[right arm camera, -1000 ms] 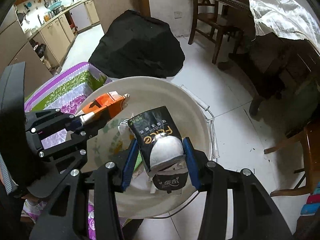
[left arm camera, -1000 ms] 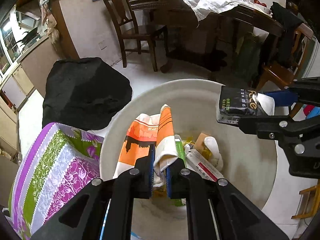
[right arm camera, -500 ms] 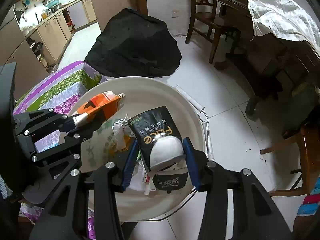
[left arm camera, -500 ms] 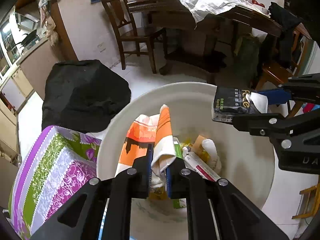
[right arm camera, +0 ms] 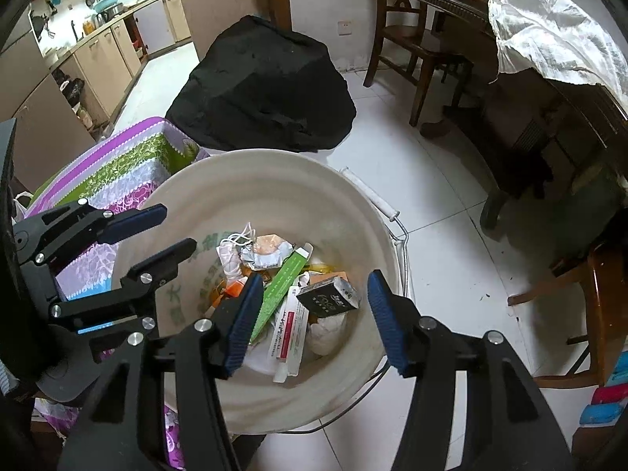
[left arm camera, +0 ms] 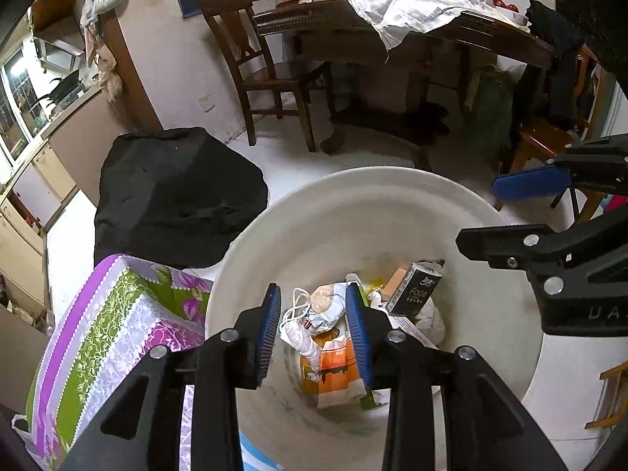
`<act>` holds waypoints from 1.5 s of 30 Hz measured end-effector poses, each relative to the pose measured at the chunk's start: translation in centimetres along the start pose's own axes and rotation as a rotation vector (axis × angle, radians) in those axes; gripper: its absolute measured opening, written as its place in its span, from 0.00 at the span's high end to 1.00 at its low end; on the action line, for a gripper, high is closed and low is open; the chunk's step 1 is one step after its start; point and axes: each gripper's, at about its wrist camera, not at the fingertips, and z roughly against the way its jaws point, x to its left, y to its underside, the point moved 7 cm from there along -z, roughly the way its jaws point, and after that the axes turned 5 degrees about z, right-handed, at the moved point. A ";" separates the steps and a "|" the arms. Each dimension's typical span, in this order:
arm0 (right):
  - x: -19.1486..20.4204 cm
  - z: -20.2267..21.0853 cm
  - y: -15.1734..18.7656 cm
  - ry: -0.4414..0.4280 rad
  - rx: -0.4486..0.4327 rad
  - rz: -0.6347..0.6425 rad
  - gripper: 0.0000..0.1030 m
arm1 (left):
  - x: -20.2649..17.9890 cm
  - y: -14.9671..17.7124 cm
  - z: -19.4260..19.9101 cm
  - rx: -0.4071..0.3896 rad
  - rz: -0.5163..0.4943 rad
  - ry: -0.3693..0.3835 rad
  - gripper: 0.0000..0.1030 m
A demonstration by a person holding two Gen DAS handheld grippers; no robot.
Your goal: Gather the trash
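A white bucket (left arm camera: pixel 392 196) (right arm camera: pixel 274 172) stands on the floor and holds the trash. Inside lie an orange and white wrapper (left arm camera: pixel 337 365), a black tissue pack (left arm camera: pixel 416 288) (right arm camera: pixel 327 298), a green box (right arm camera: pixel 282 286) and several other scraps. My left gripper (left arm camera: pixel 314 322) is open and empty above the bucket; it also shows in the right wrist view (right arm camera: pixel 161 227). My right gripper (right arm camera: pixel 314 314) is open and empty above the bucket's right side; it also shows in the left wrist view (left arm camera: pixel 510 208).
A purple and green patterned cloth (left arm camera: pixel 98 329) (right arm camera: pixel 114 168) lies left of the bucket. A black bag (left arm camera: pixel 176 192) (right arm camera: pixel 263 86) sits on the white floor behind. A wooden chair (left arm camera: pixel 267 66) and a dark table (left arm camera: pixel 412 31) with a white cloth stand further back.
Both grippers have opened. The orange wrapper dropped from the left gripper and the black tissue pack from the right one; both now lie in the bucket.
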 end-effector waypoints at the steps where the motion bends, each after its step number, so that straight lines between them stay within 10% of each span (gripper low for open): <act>1: 0.0 0.1 0.0 0.000 0.000 -0.003 0.48 | 0.0 0.0 0.1 -0.002 0.000 -0.003 0.66; 9: 0.3 2.6 1.6 0.026 -0.122 -0.023 0.37 | -0.2 1.1 3.1 -0.102 -0.009 -0.039 0.61; 20: 1.9 13.7 11.5 0.147 -0.531 -0.145 0.05 | -0.7 6.1 14.1 -0.375 0.059 -0.058 0.06; 32: 5.3 21.5 21.4 0.415 -0.692 -0.186 0.05 | -0.7 16.0 27.2 -0.556 0.191 -0.099 0.05; 45: 9.5 22.5 28.0 0.307 -0.698 -0.216 0.05 | -6.4 25.8 32.7 -0.613 0.208 -0.170 0.05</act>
